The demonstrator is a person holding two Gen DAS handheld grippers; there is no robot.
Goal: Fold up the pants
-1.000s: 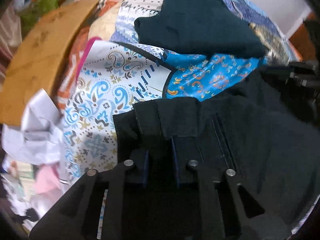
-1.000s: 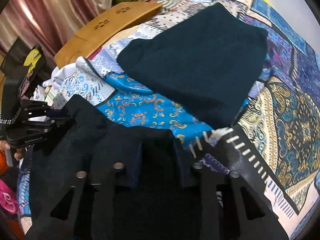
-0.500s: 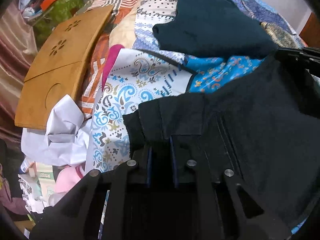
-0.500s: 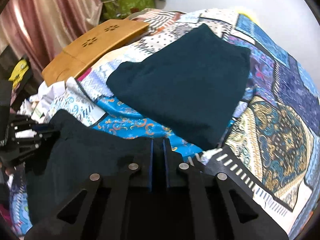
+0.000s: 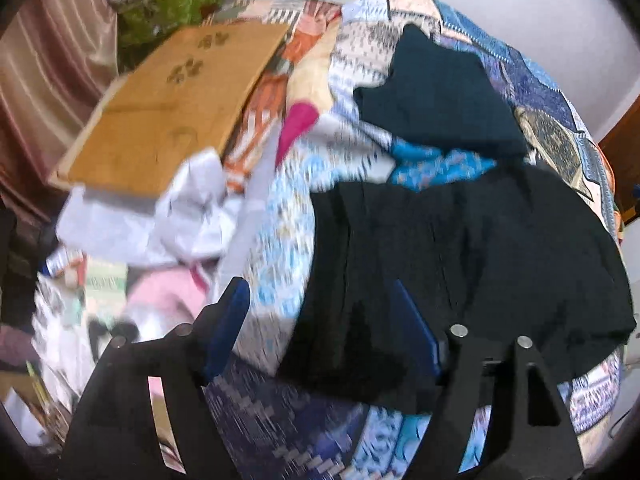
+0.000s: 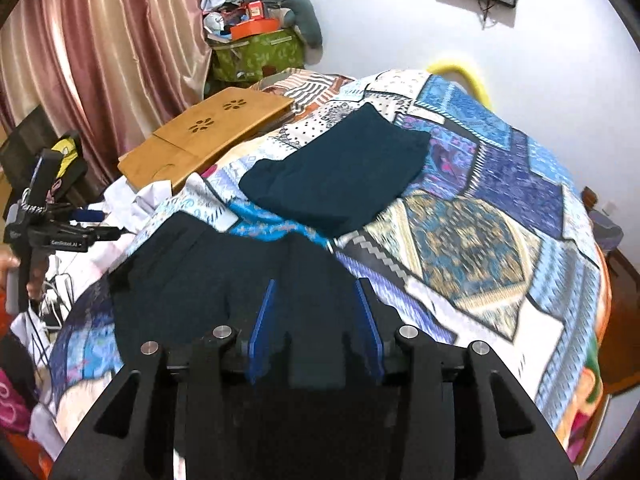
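The black pants (image 5: 480, 264) lie folded on the patterned bedspread (image 5: 276, 240), and show in the right wrist view as a dark spread (image 6: 188, 268) below my fingers. My left gripper (image 5: 320, 286) hovers above their left edge, its jaws opening wide with no cloth pinched. At the far left of the right wrist view the same left gripper (image 6: 106, 224) hangs clear of the bed. My right gripper (image 6: 315, 282) is above the pants' right part, jaws opening, blue pads (image 6: 260, 328) apart and pressing on nothing.
A folded dark teal garment (image 6: 340, 176) lies further back on the bedspread (image 6: 472, 248). A wooden lap desk (image 6: 208, 132) rests at the left edge, crumpled white cloth (image 5: 160, 216) beside it. A green box (image 6: 256, 56) piled with clutter stands by the pink curtain (image 6: 100, 48).
Both grippers were shut on the black pants' edge; now both have let go, opened and lifted up and back. The pants stay on the bedspread.
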